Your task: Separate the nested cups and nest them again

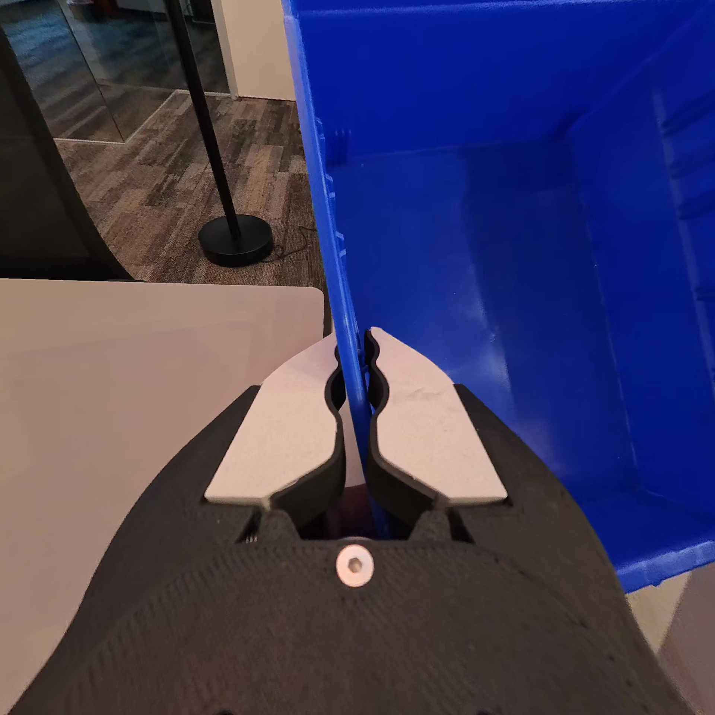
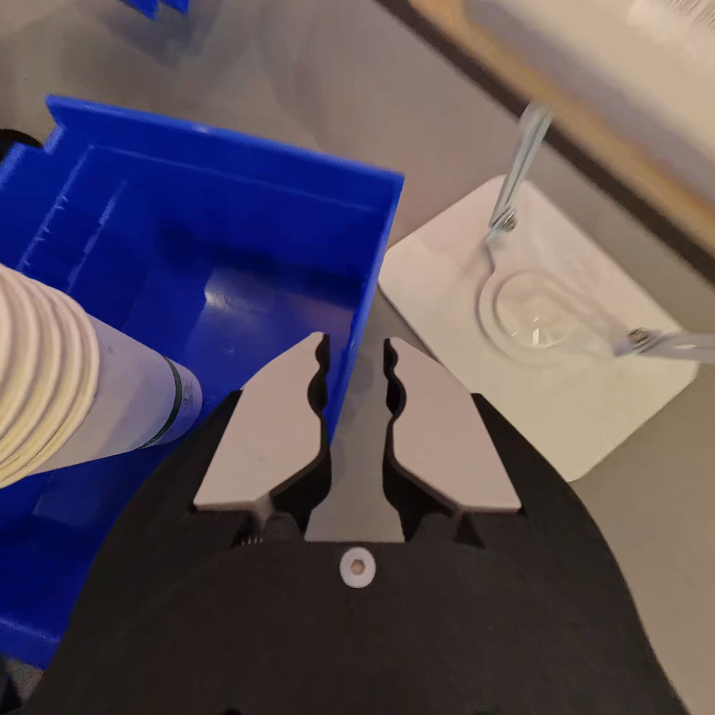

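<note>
Left hand-held gripper (image 1: 354, 371) clamped; right hand-held gripper (image 2: 356, 371) open.

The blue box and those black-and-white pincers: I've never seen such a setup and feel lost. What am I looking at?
A person holds two hand-held grippers, each with a camera looking along its two fingers. In the left view, the left gripper is clamped on the side wall of a blue bin. In the right view, the right gripper stands open around another wall of the blue bin, not pressing it. A stack of nested paper cups leans inside the bin. Beside it a white board lies on the table, with a clear, blurred thing on top.
</note>
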Tool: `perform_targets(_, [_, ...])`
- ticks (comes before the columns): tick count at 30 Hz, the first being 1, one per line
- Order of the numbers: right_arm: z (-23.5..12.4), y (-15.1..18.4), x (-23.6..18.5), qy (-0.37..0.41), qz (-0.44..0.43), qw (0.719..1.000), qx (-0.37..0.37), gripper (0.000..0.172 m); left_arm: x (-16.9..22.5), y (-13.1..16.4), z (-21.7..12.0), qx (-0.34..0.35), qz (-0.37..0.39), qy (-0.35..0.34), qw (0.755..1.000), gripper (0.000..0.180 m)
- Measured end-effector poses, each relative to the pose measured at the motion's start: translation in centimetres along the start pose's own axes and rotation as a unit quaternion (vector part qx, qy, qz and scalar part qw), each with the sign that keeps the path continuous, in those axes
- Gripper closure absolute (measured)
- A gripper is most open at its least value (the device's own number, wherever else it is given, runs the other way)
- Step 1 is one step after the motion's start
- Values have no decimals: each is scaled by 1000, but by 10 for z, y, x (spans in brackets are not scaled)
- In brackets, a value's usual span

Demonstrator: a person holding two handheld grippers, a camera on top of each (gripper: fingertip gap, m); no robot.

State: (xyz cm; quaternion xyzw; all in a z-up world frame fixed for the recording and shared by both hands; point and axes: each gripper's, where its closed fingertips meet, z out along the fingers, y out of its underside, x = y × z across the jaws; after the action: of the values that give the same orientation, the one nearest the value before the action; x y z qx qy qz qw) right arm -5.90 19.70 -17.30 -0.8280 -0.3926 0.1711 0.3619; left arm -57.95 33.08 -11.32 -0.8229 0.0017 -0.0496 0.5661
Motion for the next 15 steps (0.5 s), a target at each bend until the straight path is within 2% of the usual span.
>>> perform_targets(1, [-10, -6, 1, 4, -24, 1000, 16, 139, 0, -1, -1, 4, -2, 1, 1000, 174])
perform_targets(3, [-35, -13, -7, -13, -97, 994, 37, 136, 0, -5, -3, 12, -6, 3, 1000, 174])
perform_targets(5, [-62, -8, -32, -68, -181, 980, 52, 134, 1, -9, -5, 18, -6, 4, 1000, 174])
perform_targets(7, [-86, 11, -63, -136, -251, 957, 41, 132, 2, -12, -7, 22, -5, 2, 1000, 174])
perform_targets(9, [-105, 32, -92, -196, -286, 938, 23, 126, 2, -13, -9, 22, -3, 0, 1000, 174])
perform_targets(15, [-104, 116, -123, -245, -383, 883, -113, 122, 2, -13, -13, 17, 1, -9, 1000, 174])
